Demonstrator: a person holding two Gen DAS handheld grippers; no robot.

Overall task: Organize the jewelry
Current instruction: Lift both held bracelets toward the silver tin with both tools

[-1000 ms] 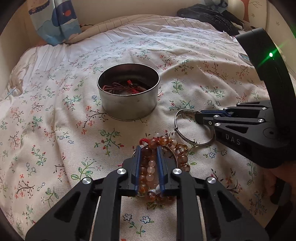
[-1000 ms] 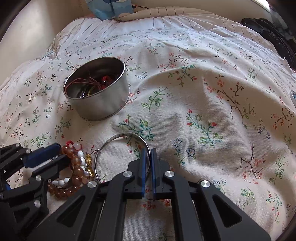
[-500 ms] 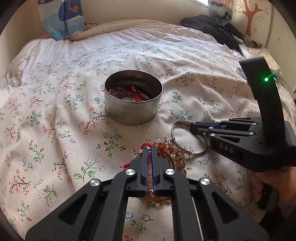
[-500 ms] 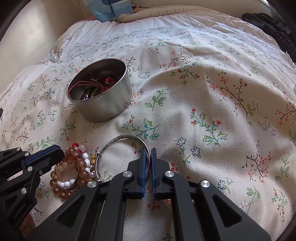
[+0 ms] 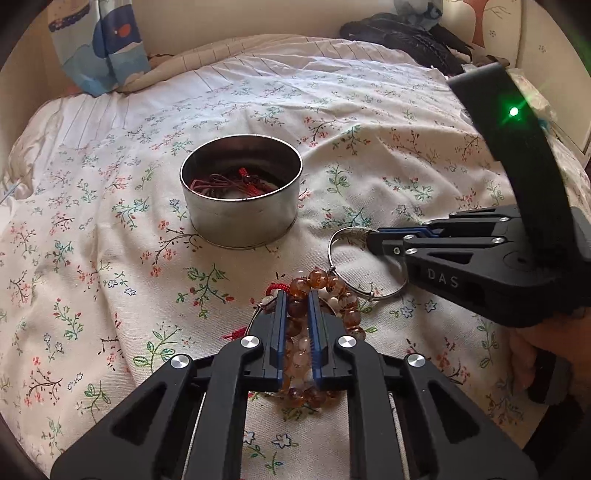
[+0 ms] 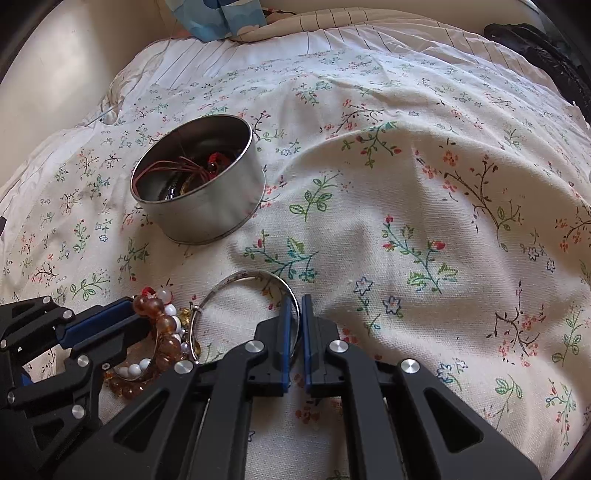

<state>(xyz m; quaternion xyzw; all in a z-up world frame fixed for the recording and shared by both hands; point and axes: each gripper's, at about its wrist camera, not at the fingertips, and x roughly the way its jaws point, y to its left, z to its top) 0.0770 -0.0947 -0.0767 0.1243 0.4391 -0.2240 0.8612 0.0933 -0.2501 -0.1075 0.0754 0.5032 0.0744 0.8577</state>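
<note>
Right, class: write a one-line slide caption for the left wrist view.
Left gripper clamps amber bead bracelets; right gripper pinches a thin silver bangle beside the round metal tin.

A bed (image 5: 369, 122) filled the room, spread with a rumpled floral sheet (image 6: 424, 206). Cream walls (image 5: 258, 18) rose behind it; a blue patterned cloth (image 5: 99, 48) and a dark bag (image 5: 402, 40) lay along the far edge.

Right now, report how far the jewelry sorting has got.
Done: red cords and dark pieces already lie in the metal tin. In hand: the left tongs are shut on the amber bead bracelets, and the right tongs pinch the silver bangle. Left: both are still down on the floral bedspread, outside the tin.
</note>
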